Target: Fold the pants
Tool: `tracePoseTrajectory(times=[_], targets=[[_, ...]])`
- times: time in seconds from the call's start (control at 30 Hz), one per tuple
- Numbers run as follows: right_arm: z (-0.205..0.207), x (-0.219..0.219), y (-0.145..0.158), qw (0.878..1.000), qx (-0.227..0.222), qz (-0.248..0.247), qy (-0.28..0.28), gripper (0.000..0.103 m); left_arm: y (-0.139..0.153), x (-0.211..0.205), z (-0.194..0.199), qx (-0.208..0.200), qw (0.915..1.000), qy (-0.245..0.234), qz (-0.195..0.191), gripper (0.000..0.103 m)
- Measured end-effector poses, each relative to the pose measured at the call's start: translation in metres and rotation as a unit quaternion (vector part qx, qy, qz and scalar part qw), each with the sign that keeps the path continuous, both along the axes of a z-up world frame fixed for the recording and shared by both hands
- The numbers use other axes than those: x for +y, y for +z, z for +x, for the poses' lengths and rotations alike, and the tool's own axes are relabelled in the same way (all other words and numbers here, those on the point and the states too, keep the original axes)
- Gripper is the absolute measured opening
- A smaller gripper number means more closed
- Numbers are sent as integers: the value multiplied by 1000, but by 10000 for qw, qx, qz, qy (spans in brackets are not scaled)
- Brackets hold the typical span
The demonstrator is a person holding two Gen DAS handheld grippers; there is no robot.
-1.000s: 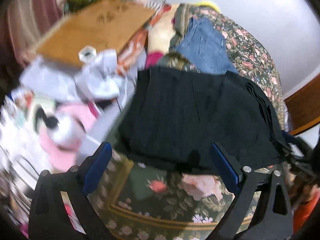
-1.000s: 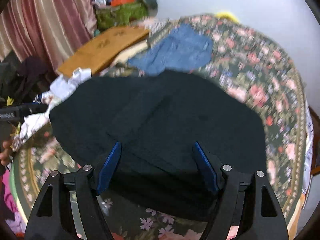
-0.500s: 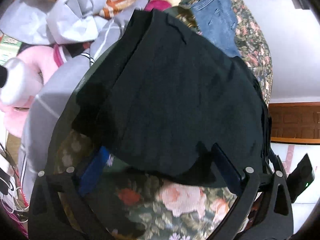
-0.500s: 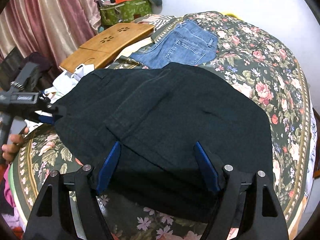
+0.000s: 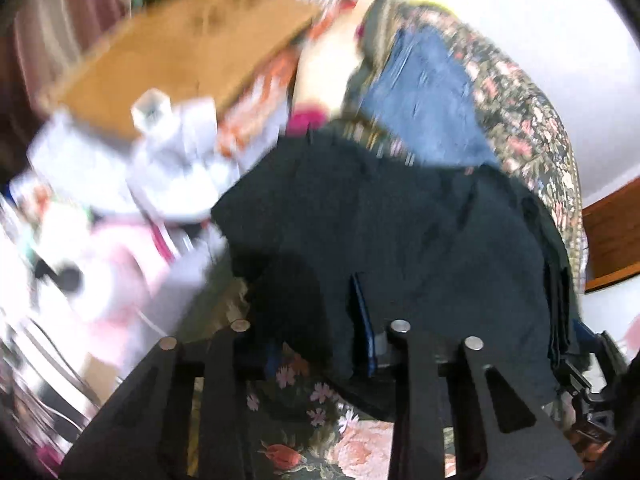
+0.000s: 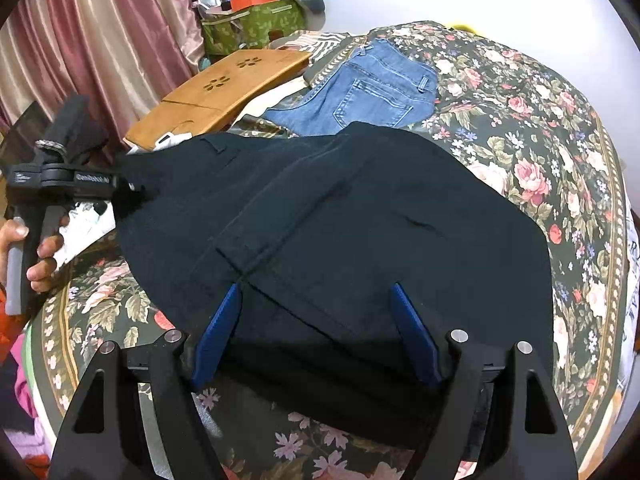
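Observation:
Black pants (image 6: 340,216) lie folded across a floral bedspread (image 6: 540,168). In the right wrist view my right gripper (image 6: 316,332) is open, its blue pads either side of the pants' near edge, holding nothing. My left gripper (image 6: 120,192) shows at the pants' left edge in that view, held by a hand. In the blurred left wrist view the left gripper (image 5: 316,320) has its jaws close together with a fold of the black pants (image 5: 400,220) between the blue pads.
Blue jeans (image 6: 360,92) lie beyond the black pants. A wooden lap tray (image 6: 224,88) and a green bag (image 6: 252,28) stand at the back left, by pink curtains (image 6: 92,48). White and pink clutter (image 5: 120,200) lies off the bed's left side.
My left gripper's jaws have closed from wide open onto the pants' left edge, and its view has swung. The right gripper has stayed open at the near edge.

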State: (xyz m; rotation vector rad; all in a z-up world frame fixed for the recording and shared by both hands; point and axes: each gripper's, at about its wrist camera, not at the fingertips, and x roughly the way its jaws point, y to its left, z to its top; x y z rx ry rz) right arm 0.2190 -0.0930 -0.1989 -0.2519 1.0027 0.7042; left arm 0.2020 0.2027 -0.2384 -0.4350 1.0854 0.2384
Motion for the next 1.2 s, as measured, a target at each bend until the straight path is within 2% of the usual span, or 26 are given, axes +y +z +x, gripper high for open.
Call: tracePoseTrajectory(times=[0.1,0.17,0.23,0.37,0.5,0.6,0.7,0.83,0.97,1.03,1.1,1.13,1.2], targets=[[0,-1,0,10000,29,46,-24,75,46,-16,1,-585,9961,-98,653,26],[0,-3,1,9999,63,115,-52,75,77,-32,1,-1005,9895,-222,1018,25],[2,-9,2,9993,148,323,-112,75,112,-63,3,-1515,9762,-442,1486,25],[10,-25,0,9939,519,924,-317,75,161,-123,16,-2221,9547,-967,1727,23],[5,-42,10,9900,583,1171,-529,74,184,-180,32,-2456,9405,-1587,1730,23],[-4,-71,24,9859,501,1447,-677,74,184,-219,50,-2447,9355,-1968,1622,23],[-15,-115,32,9820,429,1519,-1037,74,171,-263,65,-2282,9328,-2391,1437,22],[-33,-154,34,9832,144,1115,-1438,74,137,-311,81,-1777,9343,-2898,1069,22],[-48,-177,29,9833,104,835,-1615,74,87,-346,93,-860,9332,-3399,787,26],[-51,-182,26,9830,118,806,-1645,74,73,-358,92,-490,9283,-3609,752,37],[-52,-184,23,9819,153,845,-1688,74,70,-367,88,-369,9225,-3773,720,57],[-52,-186,23,9814,162,875,-1702,74,75,-366,85,-448,9193,-3850,675,62],[-52,-187,23,9809,148,937,-1699,74,89,-362,75,-759,9169,-3856,698,80]])
